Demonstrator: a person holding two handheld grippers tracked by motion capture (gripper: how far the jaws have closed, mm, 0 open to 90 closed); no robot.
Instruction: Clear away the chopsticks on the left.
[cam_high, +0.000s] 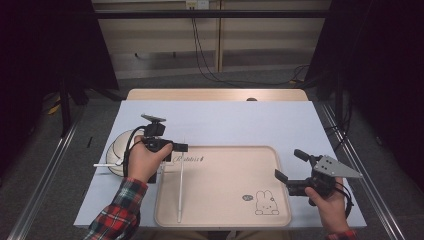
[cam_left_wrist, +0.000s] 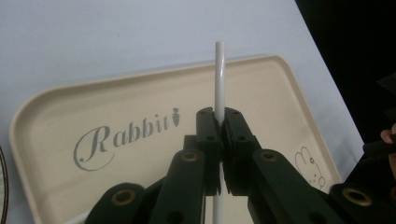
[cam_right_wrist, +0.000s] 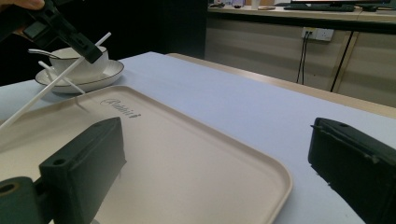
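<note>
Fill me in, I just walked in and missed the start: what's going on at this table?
A person works with a gripper in each hand. The left gripper is shut on a long white stick, held over the left part of a beige rabbit tray. Beside the tray, a cup on a saucer holds a spoon and another white stick. The right gripper waits open at the tray's right edge, holding nothing.

"Rabbit" in script, carrot after it, printed on beige tray (cam_left_wrist: 56, 112).
</note>
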